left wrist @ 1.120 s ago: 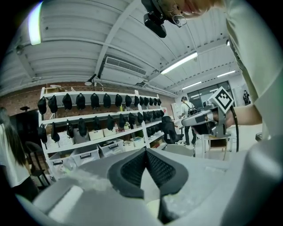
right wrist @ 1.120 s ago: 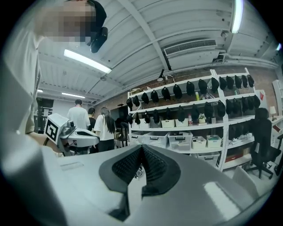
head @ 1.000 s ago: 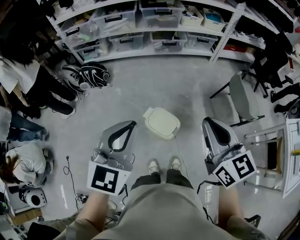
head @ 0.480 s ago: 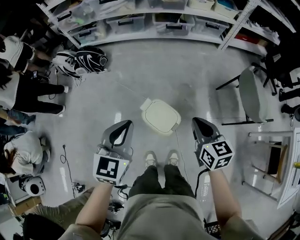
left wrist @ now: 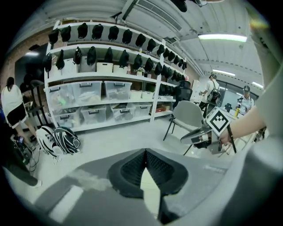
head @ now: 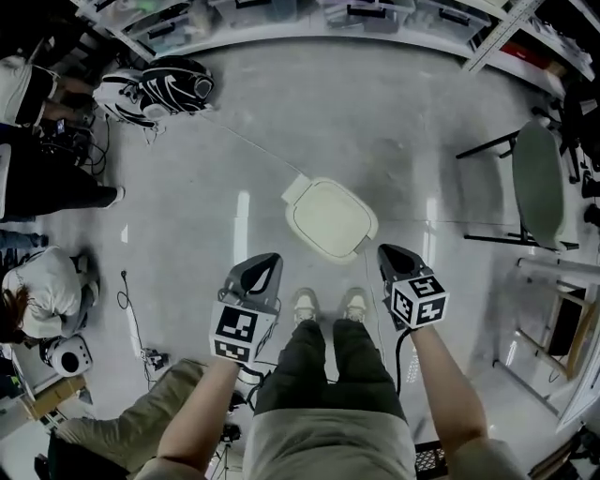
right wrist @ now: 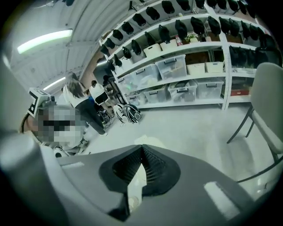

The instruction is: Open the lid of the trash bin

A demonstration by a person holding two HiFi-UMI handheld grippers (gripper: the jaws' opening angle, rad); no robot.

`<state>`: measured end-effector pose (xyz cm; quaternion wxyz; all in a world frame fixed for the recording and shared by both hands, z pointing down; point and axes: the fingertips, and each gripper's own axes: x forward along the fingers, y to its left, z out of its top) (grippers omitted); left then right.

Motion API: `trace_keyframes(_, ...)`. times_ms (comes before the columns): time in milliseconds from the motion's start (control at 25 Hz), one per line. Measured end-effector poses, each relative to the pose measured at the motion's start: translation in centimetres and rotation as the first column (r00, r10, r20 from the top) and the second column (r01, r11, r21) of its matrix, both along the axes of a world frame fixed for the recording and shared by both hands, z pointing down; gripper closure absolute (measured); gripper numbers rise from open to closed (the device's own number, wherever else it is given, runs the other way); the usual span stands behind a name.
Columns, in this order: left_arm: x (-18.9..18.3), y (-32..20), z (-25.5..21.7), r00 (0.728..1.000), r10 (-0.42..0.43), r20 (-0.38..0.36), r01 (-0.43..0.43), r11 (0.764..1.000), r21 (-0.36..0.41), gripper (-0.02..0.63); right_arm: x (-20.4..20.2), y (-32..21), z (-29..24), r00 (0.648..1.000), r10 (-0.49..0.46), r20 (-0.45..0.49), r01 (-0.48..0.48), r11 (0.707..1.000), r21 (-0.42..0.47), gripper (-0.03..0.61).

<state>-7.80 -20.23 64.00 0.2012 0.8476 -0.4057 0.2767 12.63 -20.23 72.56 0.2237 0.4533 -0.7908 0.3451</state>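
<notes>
The trash bin (head: 330,218) stands on the grey floor just ahead of my shoes, its cream, rounded-square lid lying flat and closed. In the head view my left gripper (head: 271,257) hangs near the bin's left front corner and my right gripper (head: 386,249) near its right front corner; both stay apart from the lid. Each has its jaws shut with nothing between them. Along the left gripper (left wrist: 145,151) view, cream lid shows behind the joined tips, and the right gripper (left wrist: 194,137) appears beyond. The right gripper (right wrist: 142,147) view shows the bin (right wrist: 149,140) just past its tips.
Shelving with clear storage boxes (head: 281,11) runs along the far wall. A black-and-white bag (head: 176,84) lies at far left, people (head: 42,300) sit at left, and a grey chair (head: 539,183) stands at right. A thin cable (head: 253,150) crosses the floor to the bin.
Both grippers have drawn inward and closer to the bin, the right one moving clearly left. The bin now sits larger and nearer in the head view. Its lid stays closed.
</notes>
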Motion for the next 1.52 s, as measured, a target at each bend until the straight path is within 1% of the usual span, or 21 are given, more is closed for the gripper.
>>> trace_keyframes(240,-0.8,0.6,8.6,1.0,-0.02,0.018,0.021,0.998,-0.062,0.612,-0.4,1.3,10.9,0.999,-0.018,-0.038,0.014,0.994,-0.11,0.575)
trace_keyframes(480,-1.8,1.3,15.7,0.999,-0.037,0.037,0.041,0.993,-0.111,0.612,-0.3,2.8,20.7,0.995,-0.037,-0.091,0.017,0.978,-0.21,0.575)
trace_keyframes(640,-2.4,2.1,19.0,0.999,-0.041,0.036,0.045,0.988,-0.145,0.612,0.2,2.9,25.4,0.988,-0.062,-0.144,0.025,0.969,-0.244,0.575)
trace_keyframes(760,-2.7,2.5,20.3,0.998,-0.039,0.042,0.045,0.987,-0.157,0.612,0.6,2.9,26.9,0.986,-0.08,-0.149,0.041,0.969,-0.244,0.574)
trace_keyframes(840,-3.1,2.7,20.5,0.998,-0.049,0.043,0.055,0.985,-0.163,0.612,0.7,2.9,27.1,0.988,-0.08,-0.13,0.049,0.972,-0.231,0.574)
trace_keyframes(920,-3.5,2.8,20.4,0.997,-0.062,0.041,0.068,0.984,-0.168,0.612,0.7,2.9,27.3,0.991,-0.06,-0.118,0.028,0.966,-0.257,0.574)
trace_keyframes(1040,-4.1,3.2,19.7,0.995,-0.088,0.038,0.094,0.98,-0.177,0.612,0.7,3.0,27.2,0.992,0.003,-0.124,-0.047,0.931,-0.361,0.575)
trace_keyframes(1080,-4.2,3.2,19.2,0.995,-0.096,0.036,0.101,0.979,-0.178,0.612,0.7,2.7,26.7,0.992,0.016,-0.127,-0.063,0.926,-0.372,0.575)
trace_keyframes(1200,-4.3,2.9,16.7,0.994,-0.107,0.025,0.11,0.98,-0.164,0.612,0.0,1.0,23.1,0.994,0.055,-0.099,-0.085,0.94,-0.331,0.575)
trace_keyframes(1280,-4.4,2.6,14.3,0.994,-0.108,0.016,0.109,0.984,-0.144,0.612,-1.0,0.3,19.8,0.996,0.056,-0.071,-0.075,0.953,-0.295,0.575)
trace_keyframes(1400,-4.6,2.0,10.1,0.994,-0.109,0.001,0.109,0.988,-0.11,0.612,-2.5,0.0,13.8,0.999,0.039,-0.023,-0.044,0.969,-0.242,0.575)
trace_keyframes(1520,-4.5,1.0,5.0,0.995,-0.101,-0.014,0.1,0.993,-0.057,0.611,-3.2,-0.5,6.9,0.998,0.051,0.027,-0.045,0.984,-0.174,0.575)
